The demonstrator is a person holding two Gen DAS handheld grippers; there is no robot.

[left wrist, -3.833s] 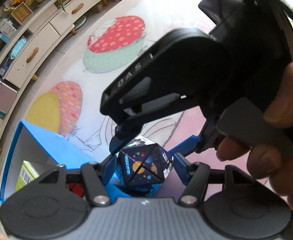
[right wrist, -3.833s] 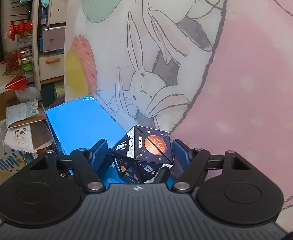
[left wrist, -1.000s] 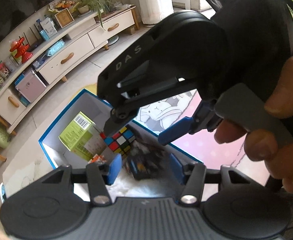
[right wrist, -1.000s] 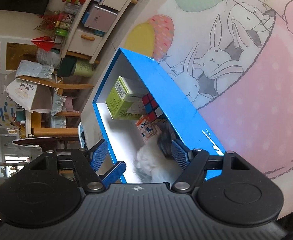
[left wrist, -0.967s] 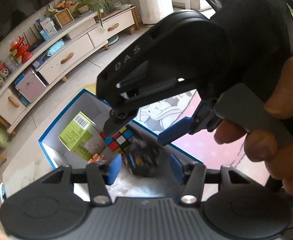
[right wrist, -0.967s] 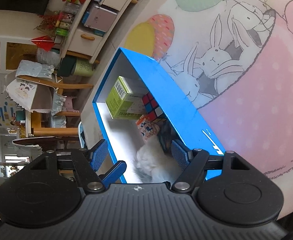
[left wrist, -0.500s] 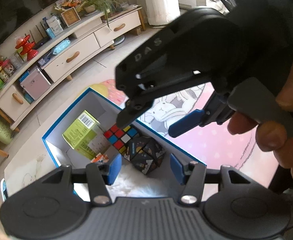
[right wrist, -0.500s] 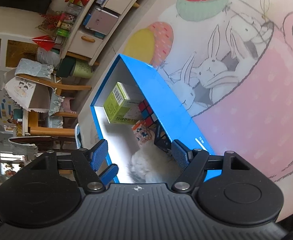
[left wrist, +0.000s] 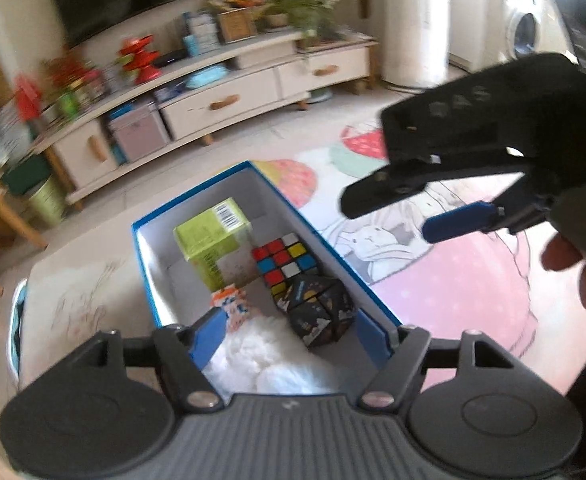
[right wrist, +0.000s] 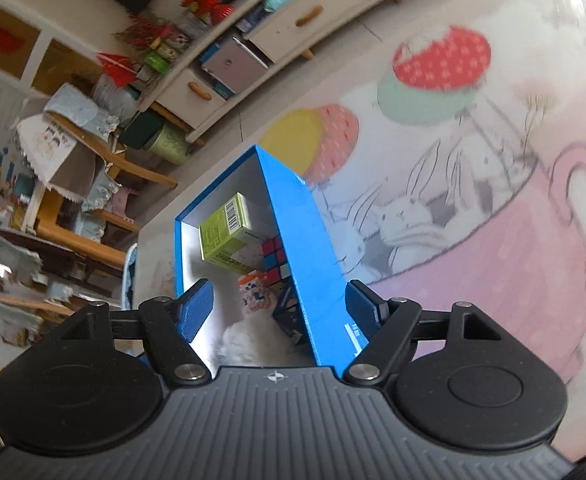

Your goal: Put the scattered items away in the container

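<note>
The blue open box (left wrist: 317, 236) sits on the table and holds a green carton (left wrist: 209, 240), a colour cube (left wrist: 285, 260), a dark space-print folding cube (left wrist: 317, 312), a small orange-and-white pixel toy (left wrist: 233, 308) and white fluff (left wrist: 269, 364). My left gripper (left wrist: 289, 332) is open and empty above the box. My right gripper (right wrist: 281, 304) is open and empty above the box's blue side wall (right wrist: 313, 256); it also shows in the left wrist view (left wrist: 421, 208), held by a hand.
The table carries a pink and white bunny-print cloth (right wrist: 493, 240). A white TV cabinet (left wrist: 229, 92) with drawers stands beyond the table. Wooden chairs (right wrist: 105, 184) stand at the table's left.
Both grippers held the space-print cube, carried it over the box and let it go; it now lies in the box. Both grippers have since lifted away, open.
</note>
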